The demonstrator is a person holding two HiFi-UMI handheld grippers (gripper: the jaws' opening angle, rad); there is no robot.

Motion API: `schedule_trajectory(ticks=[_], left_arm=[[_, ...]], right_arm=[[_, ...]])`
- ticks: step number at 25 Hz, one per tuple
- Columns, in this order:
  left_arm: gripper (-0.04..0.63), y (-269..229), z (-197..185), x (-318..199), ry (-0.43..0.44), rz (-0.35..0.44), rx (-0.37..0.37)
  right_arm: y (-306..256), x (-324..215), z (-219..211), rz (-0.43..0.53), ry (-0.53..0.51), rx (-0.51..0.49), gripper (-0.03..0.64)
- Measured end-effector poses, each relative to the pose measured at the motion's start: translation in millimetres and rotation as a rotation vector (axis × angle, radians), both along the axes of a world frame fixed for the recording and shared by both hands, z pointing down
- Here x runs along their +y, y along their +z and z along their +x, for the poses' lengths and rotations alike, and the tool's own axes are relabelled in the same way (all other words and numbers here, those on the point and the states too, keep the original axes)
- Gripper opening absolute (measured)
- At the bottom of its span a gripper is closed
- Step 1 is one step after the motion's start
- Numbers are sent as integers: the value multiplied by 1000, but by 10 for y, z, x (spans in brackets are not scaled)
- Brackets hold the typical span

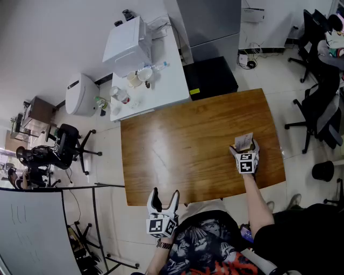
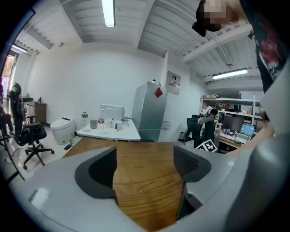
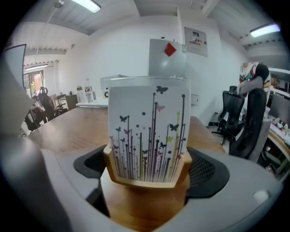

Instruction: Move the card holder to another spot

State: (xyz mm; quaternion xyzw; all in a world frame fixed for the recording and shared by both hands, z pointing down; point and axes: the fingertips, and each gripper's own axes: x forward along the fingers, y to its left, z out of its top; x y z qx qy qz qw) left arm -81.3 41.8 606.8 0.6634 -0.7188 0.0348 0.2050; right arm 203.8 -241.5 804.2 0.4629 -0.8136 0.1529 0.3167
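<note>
Now my right claw (image 1: 244, 148) stands wide astride the card holder (image 3: 147, 136) on the table (image 1: 183, 145); my left claw (image 1: 164, 196) gapes, empty.

Before me a wood table (image 1: 188, 145), white desk (image 1: 161, 80) beyond, grey fridge (image 2: 149, 108), black chairs (image 1: 67, 144), pale floor (image 1: 266, 75), strip lights (image 2: 108, 13) overhead.

Reaches the right gripper (image 1: 244, 147) out over the wooden table (image 1: 183, 156), jaws either side of the upright card holder (image 1: 243, 140). Holds the left gripper (image 1: 165, 194) well apart to that one's left, jaws apart, tips at the table's near edge. Far beyond both: a white side table (image 1: 169, 86) with cups (image 1: 138, 78) and a bottle (image 1: 159, 67).
</note>
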Motion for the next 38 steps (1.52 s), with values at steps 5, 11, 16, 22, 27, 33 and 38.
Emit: schedule_trajectory(ticks=[5, 11, 16, 22, 27, 33, 38], left_arm=[[372, -172, -127, 26, 70, 25, -24], [410, -452, 3, -204, 182, 103, 85], [416, -689, 22, -269, 230, 153, 136], [494, -777, 76, -287, 302, 147, 151], [502, -710, 22, -248, 317, 127, 157], [499, -709, -206, -206, 270, 161, 201], [492, -661, -425, -152, 226, 147, 164]], right_arm=[[-988, 431, -240, 150, 11, -118, 531], [-2115, 955, -137, 247, 68, -194, 532], [-2527, 1278, -175, 273, 81, -224, 531], [-2717, 1452, -188, 299, 107, -234, 531], [-2825, 1485, -251, 311, 112, -241, 531], [-2904, 1489, -380, 332, 98, -244, 531], [-2976, 1438, -601, 330, 55, -270, 531]])
